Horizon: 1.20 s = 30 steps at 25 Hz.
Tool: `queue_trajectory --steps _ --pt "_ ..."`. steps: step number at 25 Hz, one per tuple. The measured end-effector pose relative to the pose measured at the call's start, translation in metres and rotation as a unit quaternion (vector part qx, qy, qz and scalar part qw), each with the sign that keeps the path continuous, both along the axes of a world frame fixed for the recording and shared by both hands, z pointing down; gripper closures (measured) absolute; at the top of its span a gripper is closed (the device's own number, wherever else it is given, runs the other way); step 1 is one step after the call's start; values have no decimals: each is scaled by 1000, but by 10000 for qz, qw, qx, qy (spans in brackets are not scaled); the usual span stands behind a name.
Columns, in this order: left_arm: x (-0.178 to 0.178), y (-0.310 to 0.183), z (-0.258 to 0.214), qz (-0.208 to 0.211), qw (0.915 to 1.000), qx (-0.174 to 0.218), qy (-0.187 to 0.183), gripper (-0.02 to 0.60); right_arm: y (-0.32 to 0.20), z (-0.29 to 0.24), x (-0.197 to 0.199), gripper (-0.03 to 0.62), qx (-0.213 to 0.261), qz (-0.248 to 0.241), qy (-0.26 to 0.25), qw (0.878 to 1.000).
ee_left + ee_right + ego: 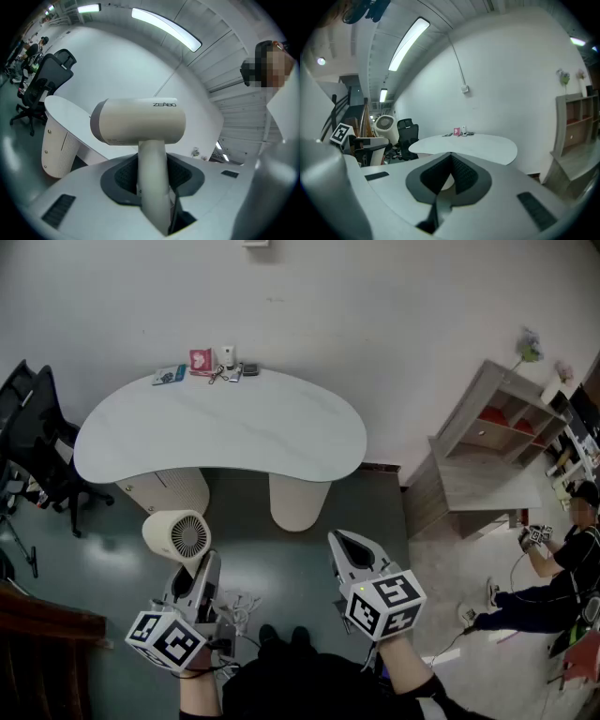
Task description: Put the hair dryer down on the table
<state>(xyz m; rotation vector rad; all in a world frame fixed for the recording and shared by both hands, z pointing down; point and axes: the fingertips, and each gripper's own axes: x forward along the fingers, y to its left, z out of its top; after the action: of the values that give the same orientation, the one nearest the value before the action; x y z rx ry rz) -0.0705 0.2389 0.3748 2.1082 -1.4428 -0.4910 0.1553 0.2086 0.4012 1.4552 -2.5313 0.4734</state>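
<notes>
Black office chair [37,442] far left. Wooden shelf unit [502,418] far right, person [553,577] near it. Pink box [201,360] just beside small white bottle [229,356]; blue packet [170,375] near.

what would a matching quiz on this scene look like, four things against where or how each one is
Things:
1. hair dryer
2. right gripper
3. small pink item
4. black office chair

Places or states:
A. at the far edge of the white table
B. jaws together, nothing between them
C. on the floor at the table's left end
D. handle clamped in the left gripper

Pairs: 1-D, 2-B, 3-A, 4-C
</notes>
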Motion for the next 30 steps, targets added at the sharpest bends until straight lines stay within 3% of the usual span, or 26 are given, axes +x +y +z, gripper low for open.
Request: queue_trajectory --steps 13,30 --pt "-6 -10 4 100 9999 -63 -46 426 -7 6 -7 592 -95 45 30 9999" --pt "-61 -28 2 127 9998 -10 -124 426 -19 15 -49 592 -328 360 -16 9988"
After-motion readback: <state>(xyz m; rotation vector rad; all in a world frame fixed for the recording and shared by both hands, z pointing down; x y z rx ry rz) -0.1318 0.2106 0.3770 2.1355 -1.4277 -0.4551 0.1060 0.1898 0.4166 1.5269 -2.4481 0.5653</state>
